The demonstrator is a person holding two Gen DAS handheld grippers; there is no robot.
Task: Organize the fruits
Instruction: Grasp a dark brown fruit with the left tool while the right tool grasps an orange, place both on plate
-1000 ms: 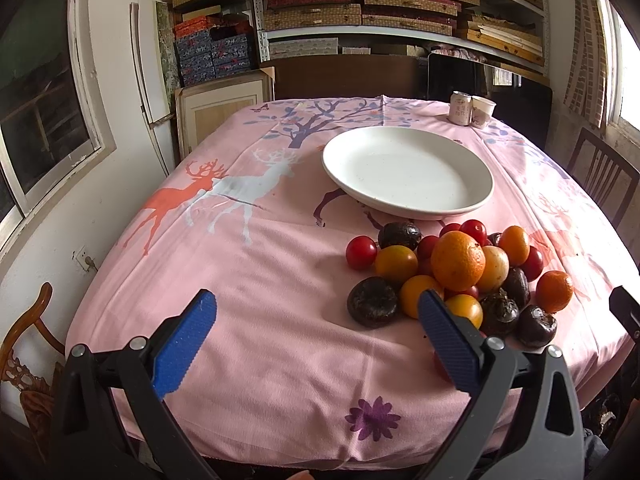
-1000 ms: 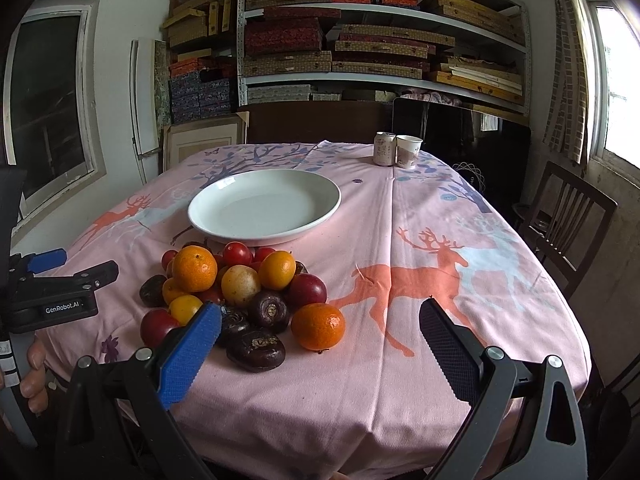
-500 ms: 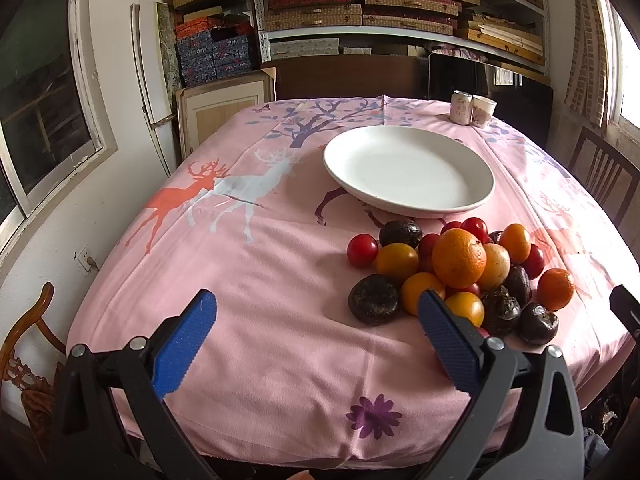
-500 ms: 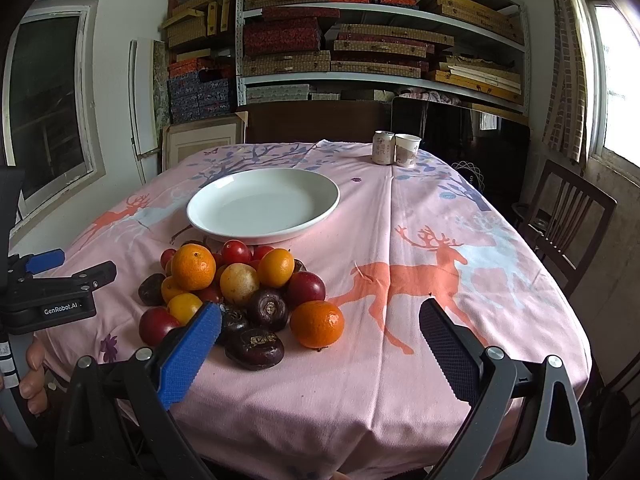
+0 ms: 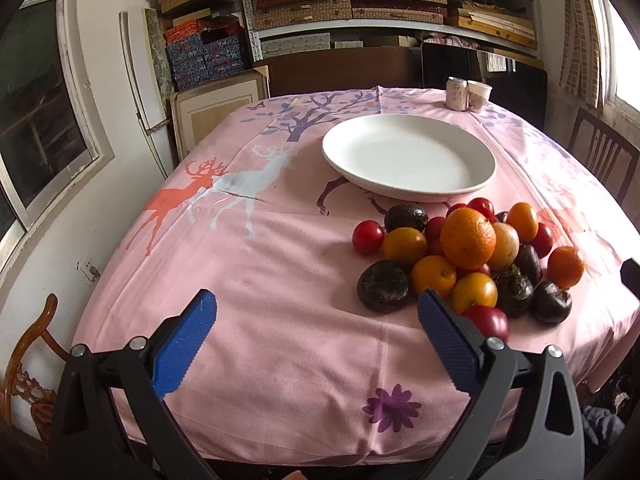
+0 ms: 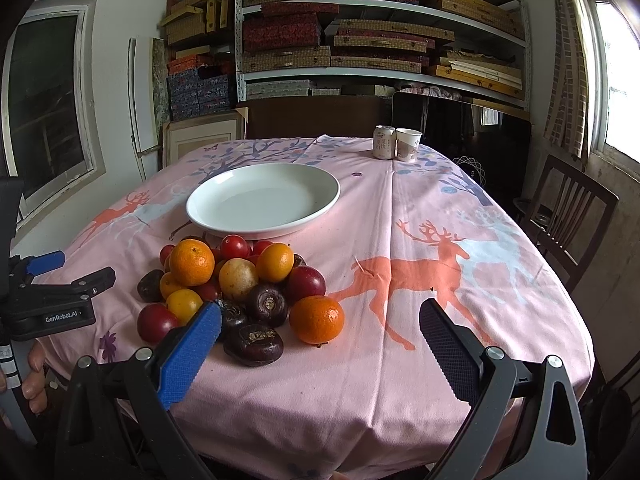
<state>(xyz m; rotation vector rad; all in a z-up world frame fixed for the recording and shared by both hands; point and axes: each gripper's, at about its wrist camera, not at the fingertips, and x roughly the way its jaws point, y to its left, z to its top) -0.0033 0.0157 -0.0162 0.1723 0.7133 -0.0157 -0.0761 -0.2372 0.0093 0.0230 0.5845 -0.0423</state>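
A pile of fruit lies on the pink tablecloth: oranges, small red fruits, a yellow one and dark brown ones. It also shows in the right wrist view. An empty white plate stands just behind the pile. My left gripper is open and empty, near the table's front edge, left of the pile. My right gripper is open and empty, low in front of a lone orange. The left gripper shows at the left edge of the right wrist view.
A can and a paper cup stand at the table's far edge. A wooden chair stands to the right, another chair to the left. Shelves of boxes fill the back wall.
Both grippers have edged slightly forward toward the table; the fruit and plate have not moved.
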